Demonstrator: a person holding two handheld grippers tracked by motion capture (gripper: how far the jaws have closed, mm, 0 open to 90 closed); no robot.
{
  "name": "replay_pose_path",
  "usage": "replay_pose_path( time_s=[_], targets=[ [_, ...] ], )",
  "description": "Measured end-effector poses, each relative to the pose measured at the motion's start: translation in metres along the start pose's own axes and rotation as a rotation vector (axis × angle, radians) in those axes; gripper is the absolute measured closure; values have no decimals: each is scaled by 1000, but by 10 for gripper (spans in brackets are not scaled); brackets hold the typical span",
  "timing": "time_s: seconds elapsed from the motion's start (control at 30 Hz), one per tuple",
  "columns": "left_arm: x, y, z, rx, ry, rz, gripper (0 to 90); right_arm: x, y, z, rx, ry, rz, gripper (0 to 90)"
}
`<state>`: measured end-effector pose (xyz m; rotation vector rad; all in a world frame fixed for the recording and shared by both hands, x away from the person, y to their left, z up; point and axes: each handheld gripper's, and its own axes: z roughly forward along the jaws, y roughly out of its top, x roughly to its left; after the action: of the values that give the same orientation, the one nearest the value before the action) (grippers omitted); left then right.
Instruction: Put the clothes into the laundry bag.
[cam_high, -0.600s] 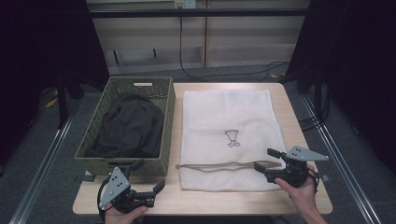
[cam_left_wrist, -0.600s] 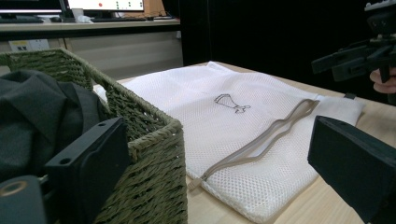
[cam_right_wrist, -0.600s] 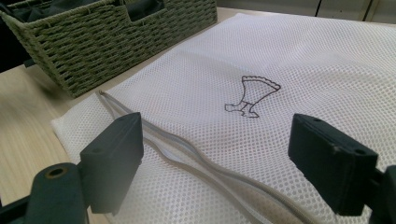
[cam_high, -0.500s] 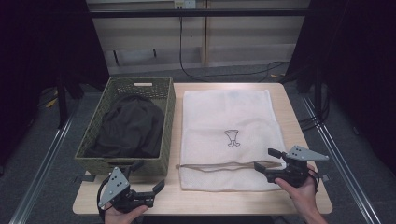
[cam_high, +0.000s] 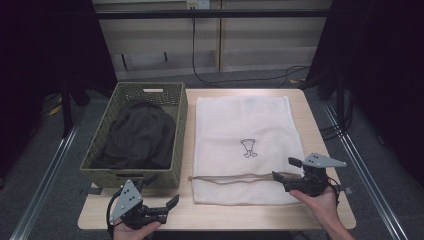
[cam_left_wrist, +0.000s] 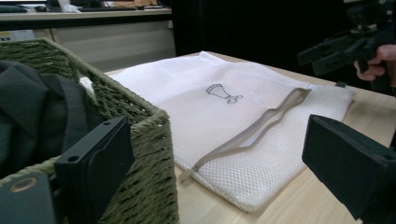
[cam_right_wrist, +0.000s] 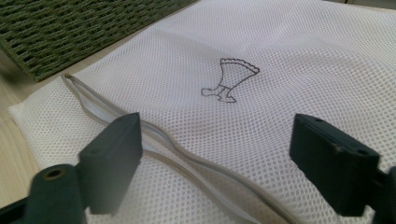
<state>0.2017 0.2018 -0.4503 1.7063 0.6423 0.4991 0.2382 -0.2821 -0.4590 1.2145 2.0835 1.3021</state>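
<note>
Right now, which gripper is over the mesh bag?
The right gripper, jaws open above the white mesh bag at its zipper's end; the left gripper sits below the basket.

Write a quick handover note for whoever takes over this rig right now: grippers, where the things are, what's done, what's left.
Left gripper: open, empty, at the table's near edge by the green woven basket.
Right gripper: open, empty, over the right end of the beige zipper.
White mesh laundry bag: flat, zipper looks partly open.
Dark garment: in the basket.
Done: nothing moved.
Left: probably open the bag, load the garment.
</note>
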Motion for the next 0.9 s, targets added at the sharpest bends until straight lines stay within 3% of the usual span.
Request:
replay_pose_path(
  time_s=[0.07, 0.2, 0.33, 0.4, 0.57, 0.7, 0.83, 0.9],
  targets=[
    [0, 0, 0, -1, -2, -5, 82, 0, 1, 0, 4, 8, -8, 273],
    [0, -1, -1, 0, -10, -10, 82, 3, 3, 3, 44, 82, -24, 384],
    [-1, -2, -2, 5, -15, 0, 82, 10, 11, 10, 77, 120, -37, 423],
    [-1, -2, -3, -1, -20, -24, 84, 12, 16, 14, 93, 143, -44, 437],
    [-3, -2, -3, 14, -14, -20, 87, 17, 28, 29, 164, 200, -81, 435],
    [-3, -1, -1, 20, -14, -10, 87, 18, 34, 49, 250, 200, -126, 397],
    [-4, -1, 0, 50, -26, -5, 93, 19, 40, 67, 258, 153, -165, 330],
    [-7, 0, 1, 35, -29, 2, 94, 18, 43, 77, 280, 175, -159, 327]
  ],
)
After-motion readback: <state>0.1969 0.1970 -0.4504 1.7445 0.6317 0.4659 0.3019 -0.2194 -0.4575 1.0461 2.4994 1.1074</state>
